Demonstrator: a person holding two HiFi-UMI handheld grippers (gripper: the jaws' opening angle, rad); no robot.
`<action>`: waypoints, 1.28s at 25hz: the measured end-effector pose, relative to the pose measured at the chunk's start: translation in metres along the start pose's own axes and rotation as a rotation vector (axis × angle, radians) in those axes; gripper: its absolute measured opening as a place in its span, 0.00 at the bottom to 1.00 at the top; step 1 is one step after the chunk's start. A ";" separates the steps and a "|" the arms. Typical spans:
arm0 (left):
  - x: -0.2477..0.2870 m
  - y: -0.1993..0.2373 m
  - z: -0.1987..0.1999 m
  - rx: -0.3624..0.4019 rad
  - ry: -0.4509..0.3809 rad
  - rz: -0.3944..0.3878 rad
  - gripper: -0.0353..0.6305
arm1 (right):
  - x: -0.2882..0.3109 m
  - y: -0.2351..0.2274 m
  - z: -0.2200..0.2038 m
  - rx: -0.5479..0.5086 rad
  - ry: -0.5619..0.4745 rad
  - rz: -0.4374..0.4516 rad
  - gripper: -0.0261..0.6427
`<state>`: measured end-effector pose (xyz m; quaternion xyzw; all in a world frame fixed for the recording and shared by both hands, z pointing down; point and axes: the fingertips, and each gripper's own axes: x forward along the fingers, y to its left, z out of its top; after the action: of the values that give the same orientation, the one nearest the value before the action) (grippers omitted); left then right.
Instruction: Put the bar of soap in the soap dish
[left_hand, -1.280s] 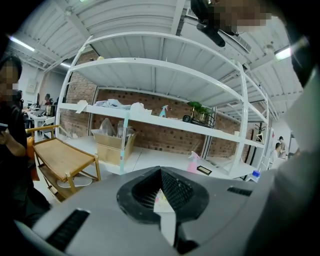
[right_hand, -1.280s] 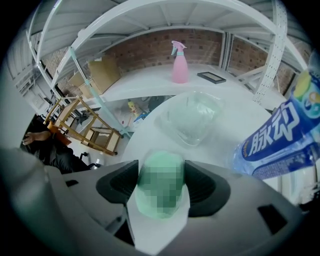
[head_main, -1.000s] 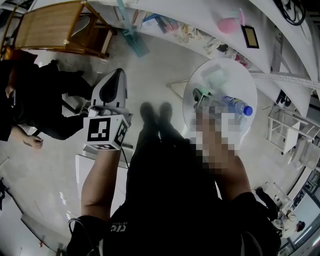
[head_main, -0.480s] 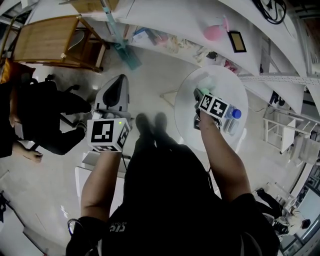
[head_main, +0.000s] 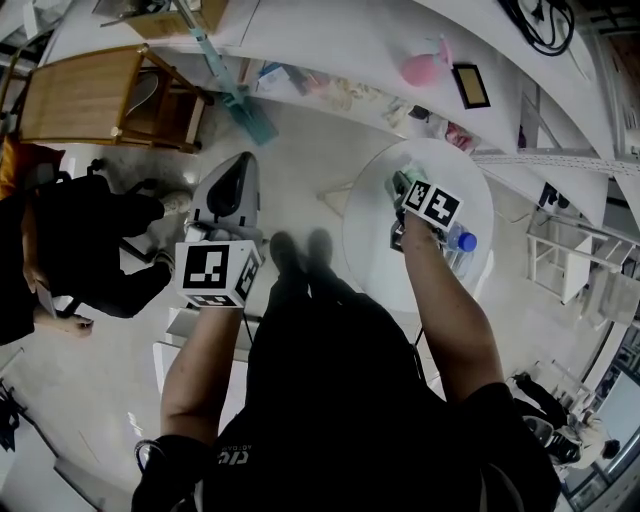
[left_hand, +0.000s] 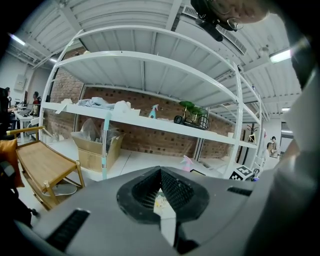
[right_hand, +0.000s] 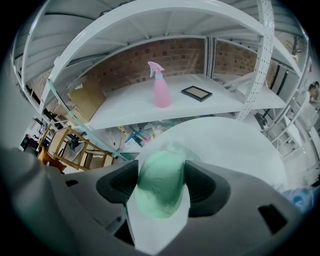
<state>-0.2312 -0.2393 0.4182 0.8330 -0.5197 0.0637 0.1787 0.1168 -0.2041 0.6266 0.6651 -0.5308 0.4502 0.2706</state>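
Observation:
A pale green bar of soap (right_hand: 160, 185) fills the gap between the black pads of my right gripper (right_hand: 162, 170), which is shut on it. In the head view this gripper (head_main: 403, 184) hangs over the far half of the round white table (head_main: 380, 250). A pale translucent rim shows just past the soap in the right gripper view; I cannot tell whether it is the soap dish. My left gripper (head_main: 238, 172) is held above the floor left of the table. Its jaws (left_hand: 161, 192) are shut with nothing between them.
A water bottle with a blue cap (head_main: 462, 243) lies on the table to the right of my right gripper. Behind the table a white shelf carries a pink spray bottle (right_hand: 161, 90) and a black picture frame (right_hand: 198, 93). A wooden chair (head_main: 85, 95) stands far left, where a person (head_main: 70, 240) sits.
My right gripper has moved forward over the round table, away from my body. The left gripper has hardly moved.

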 end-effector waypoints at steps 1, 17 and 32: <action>0.004 -0.001 0.001 0.000 0.001 -0.004 0.06 | 0.003 -0.001 0.002 0.004 0.005 -0.005 0.48; 0.046 -0.001 0.005 0.001 0.027 -0.046 0.06 | 0.025 -0.010 -0.001 0.062 0.069 -0.051 0.48; 0.035 -0.003 0.000 -0.003 0.027 -0.045 0.06 | 0.018 -0.011 -0.003 0.036 0.054 -0.062 0.19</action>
<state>-0.2129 -0.2674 0.4280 0.8432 -0.4986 0.0702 0.1883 0.1270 -0.2073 0.6455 0.6735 -0.4942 0.4688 0.2869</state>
